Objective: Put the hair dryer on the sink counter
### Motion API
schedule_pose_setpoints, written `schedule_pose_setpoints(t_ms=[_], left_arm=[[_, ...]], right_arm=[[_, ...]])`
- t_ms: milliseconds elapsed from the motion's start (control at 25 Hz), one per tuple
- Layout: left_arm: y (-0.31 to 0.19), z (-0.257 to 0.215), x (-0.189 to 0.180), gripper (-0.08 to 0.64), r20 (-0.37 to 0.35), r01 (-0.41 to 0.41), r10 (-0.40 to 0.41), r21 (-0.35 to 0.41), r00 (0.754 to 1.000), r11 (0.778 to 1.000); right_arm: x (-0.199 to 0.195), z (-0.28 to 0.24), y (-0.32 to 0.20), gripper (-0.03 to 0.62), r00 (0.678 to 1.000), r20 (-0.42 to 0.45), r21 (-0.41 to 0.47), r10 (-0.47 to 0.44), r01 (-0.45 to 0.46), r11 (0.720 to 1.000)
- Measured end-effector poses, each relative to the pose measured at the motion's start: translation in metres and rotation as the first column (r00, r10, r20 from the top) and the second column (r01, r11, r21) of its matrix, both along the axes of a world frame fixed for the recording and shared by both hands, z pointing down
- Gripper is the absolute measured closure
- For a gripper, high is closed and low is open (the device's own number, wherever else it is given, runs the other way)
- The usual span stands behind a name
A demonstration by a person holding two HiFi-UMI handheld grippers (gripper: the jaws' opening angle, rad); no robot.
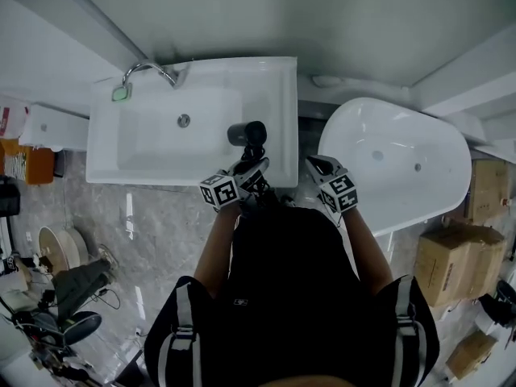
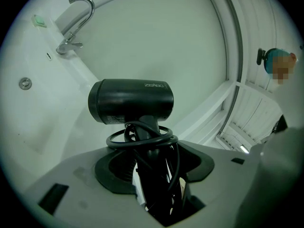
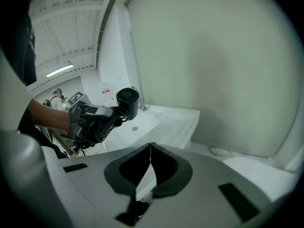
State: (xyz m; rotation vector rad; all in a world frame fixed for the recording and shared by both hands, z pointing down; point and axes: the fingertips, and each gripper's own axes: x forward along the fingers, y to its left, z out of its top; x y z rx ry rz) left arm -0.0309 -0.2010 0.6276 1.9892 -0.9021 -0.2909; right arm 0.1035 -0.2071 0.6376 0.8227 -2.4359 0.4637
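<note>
One black hair dryer, one white rectangular sink, one curved chrome faucet and one white oval bathtub. At least three brown cardboard boxes sit along the frame's right edge.

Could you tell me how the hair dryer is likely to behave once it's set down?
The hair dryer probably feels top-heavy: the left gripper holds only its handle, under the bulky barrel. Stood upright it would likely tip. Its cord, looped round the handle, looks floppy.
</note>
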Motion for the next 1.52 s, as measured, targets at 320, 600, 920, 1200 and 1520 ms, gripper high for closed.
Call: schedule_pose_setpoints(t_ms=[320,600,920,1200,1520], left_arm=[[-0.024,0.027,-0.003,0.319,0.010,-0.051,0.052,-0.042,0.999,0.998],[-0.037,0.057,-0.002,0.320,0.034,-0.109,0.113,-0.103,0.993,0.989],[-0.052,0.085,-0.004,0.319,0.040,-0.134,0.142,-0.167,0.989,0.977],[-0.057,0.106,-0.003,0.319,0.059,-0.147,0.164,-0.223,0.985,0.964],[-0.060,0.129,0.001,0.320,0.235,-0.155,0.223,-0.278,0.946,0.948]], right_arm=[[-0.002,0.006,-0.015,0.534,0.998,-0.019,-0.008,0.054,-0.054,0.999],[-0.007,0.016,-0.021,0.532,0.995,-0.037,-0.029,0.092,-0.093,0.995],[-0.014,0.024,-0.023,0.533,0.991,-0.041,-0.044,0.130,-0.132,0.990],[-0.012,0.032,-0.020,0.532,0.984,-0.054,-0.067,0.168,-0.171,0.983],[-0.005,0.032,-0.021,0.532,0.974,-0.051,-0.063,0.222,-0.225,0.972]])
